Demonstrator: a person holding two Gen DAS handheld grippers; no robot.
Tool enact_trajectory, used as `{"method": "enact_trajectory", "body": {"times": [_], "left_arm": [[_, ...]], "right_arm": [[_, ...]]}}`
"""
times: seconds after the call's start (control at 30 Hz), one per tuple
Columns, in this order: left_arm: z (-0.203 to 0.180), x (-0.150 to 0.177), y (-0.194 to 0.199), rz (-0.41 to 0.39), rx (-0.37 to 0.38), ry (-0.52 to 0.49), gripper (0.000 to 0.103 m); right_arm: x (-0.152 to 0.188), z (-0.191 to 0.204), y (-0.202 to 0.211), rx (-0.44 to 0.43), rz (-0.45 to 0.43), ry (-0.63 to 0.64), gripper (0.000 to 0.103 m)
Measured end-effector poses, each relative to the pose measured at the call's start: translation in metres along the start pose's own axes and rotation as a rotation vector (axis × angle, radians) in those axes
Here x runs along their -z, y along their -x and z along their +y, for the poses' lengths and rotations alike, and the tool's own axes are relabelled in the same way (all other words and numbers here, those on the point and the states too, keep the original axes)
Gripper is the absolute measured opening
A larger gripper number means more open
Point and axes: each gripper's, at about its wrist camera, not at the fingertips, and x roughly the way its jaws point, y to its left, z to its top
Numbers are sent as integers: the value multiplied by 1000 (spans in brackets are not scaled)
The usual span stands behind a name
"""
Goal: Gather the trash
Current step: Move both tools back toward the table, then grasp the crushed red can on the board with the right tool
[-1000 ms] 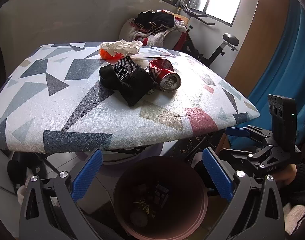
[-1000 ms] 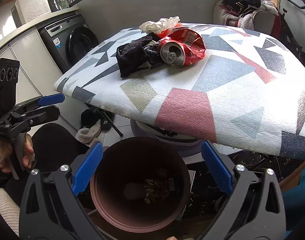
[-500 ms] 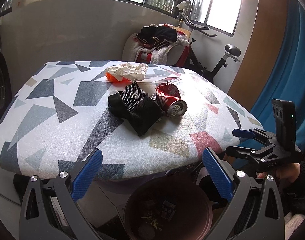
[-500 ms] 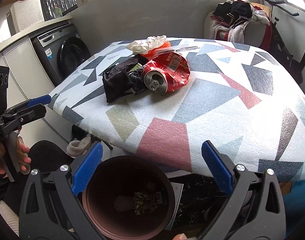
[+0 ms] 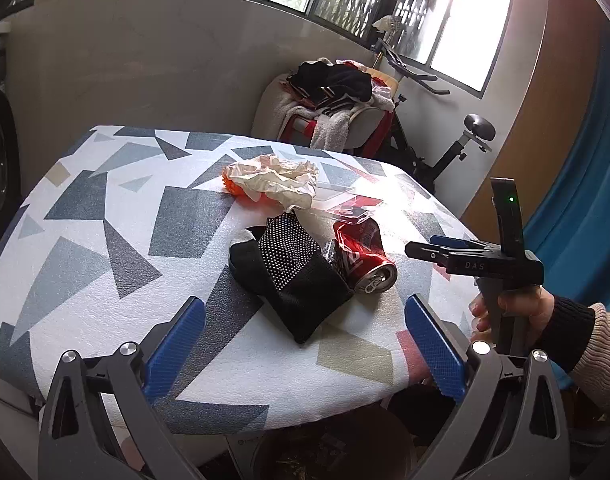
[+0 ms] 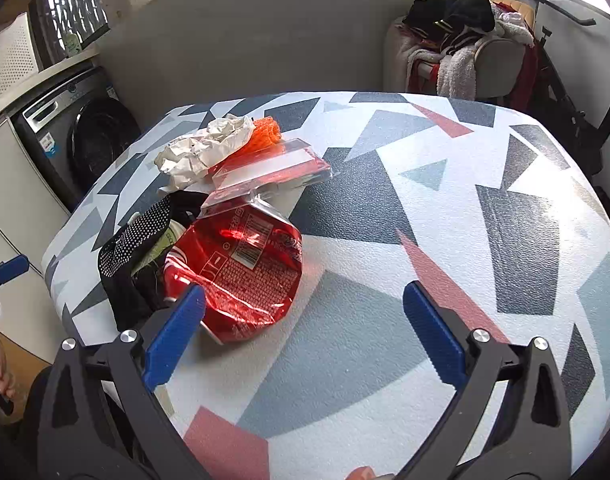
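The trash lies in one loose heap toward the far left part of the worktop (image 6: 425, 320), well away from its near edge. Both tools hang over that near edge with nothing in them: the left tool (image 5: 305, 344) has its blue pads spread wide, and the right tool (image 6: 303, 332) stands just as wide.

Nearest the left tool is a black dotted sock (image 5: 293, 272), limp and light; it should bunch under a pinch anywhere along its middle. Touching it on the right is a crushed red can (image 5: 365, 264), light but stiff and slick, its mouth facing the near edge; I would take it across the dented waist rather than over the rim. From the right wrist view a red plastic packet (image 6: 241, 276) lies in front of the can, thin, glossy and likely crackly, best pinched at its raised edge. Behind it sit a clear plastic tray (image 6: 273, 164), springy and slippery, a crumpled paper wad (image 6: 201, 150) and orange foam netting (image 6: 265, 134), both soft and nearly weightless

A bin (image 5: 333, 456) shows below the worktop's near edge
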Motion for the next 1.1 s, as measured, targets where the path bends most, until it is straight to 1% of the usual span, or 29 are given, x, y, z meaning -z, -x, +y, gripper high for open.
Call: {"method": "enact_trajectory", "body": {"times": [0.1, 0.17, 0.23, 0.33, 0.4, 0.47, 0.53, 0.6, 0.67, 0.73, 0.77, 0.8, 0.9, 1.0, 1.1], "left_arm": [[9, -1, -10, 17, -9, 12, 96], [15, -2, -16, 28, -17, 21, 92], [23, -2, -22, 33, -15, 45, 92], [32, -2, -27, 32, -7, 86, 90], [37, -2, -30, 35, -2, 106, 89], [39, 0, -33, 40, 1, 117, 89], [39, 2, -36, 48, 2, 120, 89], [39, 4, -38, 53, 7, 119, 88], [38, 6, -39, 54, 13, 118, 88], [36, 7, -40, 56, 20, 118, 88], [35, 7, -41, 57, 23, 118, 87], [34, 8, -40, 58, 26, 117, 87], [30, 10, -39, 58, 32, 109, 86], [27, 10, -37, 58, 37, 105, 85], [25, 11, -37, 56, 47, 108, 85]], "right_arm": [[-16, 2, -23, -49, 16, -27, 97], [-25, 5, -39, -61, 45, -34, 97], [-31, 9, -53, -54, 71, -35, 97], [-31, 15, -68, -51, 113, -30, 97], [-28, 14, -72, -69, 111, -48, 97], [-25, 7, -74, -105, 115, -93, 96], [-23, 6, -72, -109, 104, -91, 91], [-21, 5, -68, -162, 113, -110, 72], [-20, 6, -64, -192, 121, -130, 63], [-16, 8, -58, -180, 120, -128, 54], [-14, 7, -53, -193, 108, -138, 44], [-13, 5, -47, -201, 93, -150, 38], [-9, -2, -19, -177, 21, -156, 31], [-7, -8, 13, -132, -46, -131, 29], [-6, -15, 43, -46, -109, -95, 28]]}}
